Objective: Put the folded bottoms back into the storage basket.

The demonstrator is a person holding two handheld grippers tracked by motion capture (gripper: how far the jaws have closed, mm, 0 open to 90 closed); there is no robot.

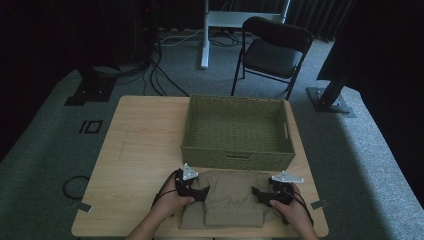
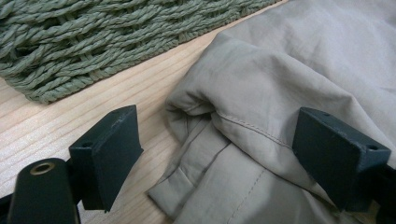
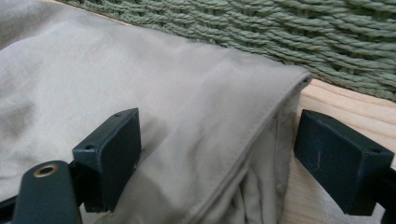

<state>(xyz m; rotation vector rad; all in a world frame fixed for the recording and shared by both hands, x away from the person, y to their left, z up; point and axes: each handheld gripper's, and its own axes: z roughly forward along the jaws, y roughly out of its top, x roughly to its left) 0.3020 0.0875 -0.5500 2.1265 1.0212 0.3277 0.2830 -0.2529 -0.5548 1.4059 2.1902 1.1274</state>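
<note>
Folded khaki garment (image 1: pixel 231 199) lies between both wide-open tools, beside woven basket (image 1: pixel 236 156).

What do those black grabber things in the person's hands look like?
Each hand holds a chunky black tool. The left gripper and the right gripper each carry a grey three-cornered plate on top, and a black cable trails from each. Up close, the jaws are dark, blocky pads with small screw holes, and a brass-coloured ring sits low at one side. The forearms are bare, no sleeves.

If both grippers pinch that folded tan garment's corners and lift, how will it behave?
The folded tan garment will probably sag between the pinches: it is thin, creased cloth. The loose layered edges by the left gripper may unfold. It looks light and unlikely to slip from the right gripper.
</note>
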